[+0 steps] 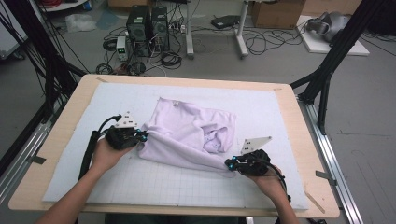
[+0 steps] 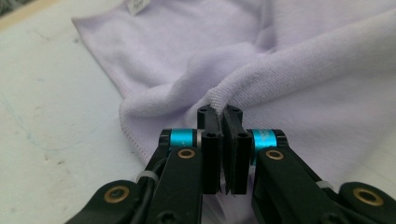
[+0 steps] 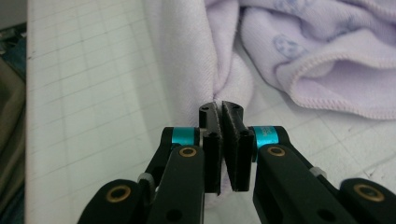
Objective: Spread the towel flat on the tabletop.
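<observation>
Table [image 1: 60, 154], wooden edge, with a white gridded mat [image 1: 154, 179] over most of it. On the mat, centre of the high view, lies the towel [image 1: 187, 133]: pale lilac, crumpled, partly folded over itself, small tag at its upper edge. It looks soft, light and limp, with terry-like pile that should grip well between pads and not slip, nothing fragile. It will sag and drag wherever it isn't held, so it probably has to be taken by corners or hemmed edge, two points well apart, to keep it spread.

That's how it's held now. Left gripper [image 1: 140, 135], centre-left of the high view, jaws pressed together on a fold of towel edge; in the left gripper view the cloth [image 2: 289, 70] bunches just above the closed tips. Right gripper [image 1: 229, 163], lower right of centre, also clamped on the towel's near corner; in the right gripper view the fabric [image 3: 187, 56] gathers into the jaws and a loose hemmed fold lies at upper right.

Mat around the towel is bare; nothing looks to block a lift or a pull. The bunched middle may catch on itself when stretched.

Beyond the table: floor clutter at top of frame, computer towers [image 1: 148, 23], tangled cables [image 1: 261, 42], a cardboard box [image 1: 278, 11], black frame legs [image 1: 327, 70] at right. All well apart from the work.
</observation>
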{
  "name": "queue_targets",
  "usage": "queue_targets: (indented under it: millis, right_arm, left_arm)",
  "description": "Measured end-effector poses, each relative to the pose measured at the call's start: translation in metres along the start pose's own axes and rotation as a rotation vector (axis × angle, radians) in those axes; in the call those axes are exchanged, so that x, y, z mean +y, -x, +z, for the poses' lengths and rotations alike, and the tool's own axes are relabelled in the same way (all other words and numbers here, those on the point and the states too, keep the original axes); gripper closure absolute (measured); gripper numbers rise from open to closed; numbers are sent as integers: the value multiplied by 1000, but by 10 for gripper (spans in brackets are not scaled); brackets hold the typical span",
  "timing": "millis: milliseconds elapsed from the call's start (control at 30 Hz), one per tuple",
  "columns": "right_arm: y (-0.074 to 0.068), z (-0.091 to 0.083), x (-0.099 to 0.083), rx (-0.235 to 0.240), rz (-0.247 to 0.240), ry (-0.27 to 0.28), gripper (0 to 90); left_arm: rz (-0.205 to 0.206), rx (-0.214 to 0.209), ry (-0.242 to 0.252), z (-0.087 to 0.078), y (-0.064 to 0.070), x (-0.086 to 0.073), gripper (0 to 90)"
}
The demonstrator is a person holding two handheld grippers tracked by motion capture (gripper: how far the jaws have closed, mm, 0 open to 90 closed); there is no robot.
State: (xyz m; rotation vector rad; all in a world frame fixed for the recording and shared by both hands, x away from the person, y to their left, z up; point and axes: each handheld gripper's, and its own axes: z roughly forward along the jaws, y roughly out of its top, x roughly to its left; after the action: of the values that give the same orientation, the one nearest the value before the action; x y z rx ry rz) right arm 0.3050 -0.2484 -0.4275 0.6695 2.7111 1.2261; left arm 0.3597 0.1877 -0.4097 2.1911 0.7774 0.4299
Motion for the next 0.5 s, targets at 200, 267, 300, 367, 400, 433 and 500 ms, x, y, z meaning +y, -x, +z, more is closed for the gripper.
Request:
queue_targets:
  millis: [200,267,300,367,400,433,500]
  right_arm:
    - [-2,-10,11,-6,-21,77,765]
    - [-5,-17,17,-10,-34,107,725]
    - [-7,-20,23,-21,-51,118,691]
    - [-8,-19,26,-9,-60,124,668]
    - [-8,-19,26,-9,-60,124,668]
    - [-8,-16,26,-9,-71,117,658]
    - [-11,-8,26,6,-81,97,640]
  left_arm:
    - [-33,-1,16,-11,-5,-1,705]
    - [-44,2,50,-26,-5,1,643]
    - [-40,7,60,-34,-5,2,596]
    - [-27,3,83,-49,-1,2,571]
    - [-16,4,95,-55,3,1,571]
    - [1,4,100,-60,7,0,562]
    - [16,-22,104,-64,17,-5,555]
